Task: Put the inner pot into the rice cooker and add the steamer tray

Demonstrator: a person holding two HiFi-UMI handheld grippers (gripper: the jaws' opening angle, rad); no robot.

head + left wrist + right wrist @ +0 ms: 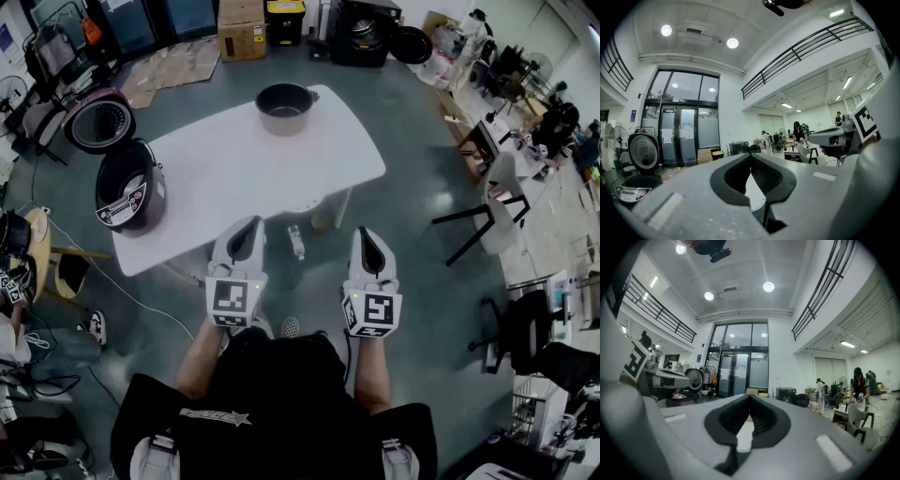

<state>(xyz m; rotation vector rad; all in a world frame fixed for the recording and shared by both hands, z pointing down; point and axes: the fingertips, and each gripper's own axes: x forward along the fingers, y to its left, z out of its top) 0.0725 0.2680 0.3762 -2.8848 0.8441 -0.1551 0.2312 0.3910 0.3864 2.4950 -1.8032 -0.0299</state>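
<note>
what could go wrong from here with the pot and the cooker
1. The inner pot sits near the far edge of the table; a clumsy grab could push it off.
2. The rice cooker appears to stand right at the table's left edge, so lowering the pot in could nudge it off.
3. The left gripper and right gripper are both shut and empty; they must open before reaching.

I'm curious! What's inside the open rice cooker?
The rice cooker shows only a dark hollow; the inner pot sits apart on the table. The cooker's shadowed bottom can't be seen.
</note>
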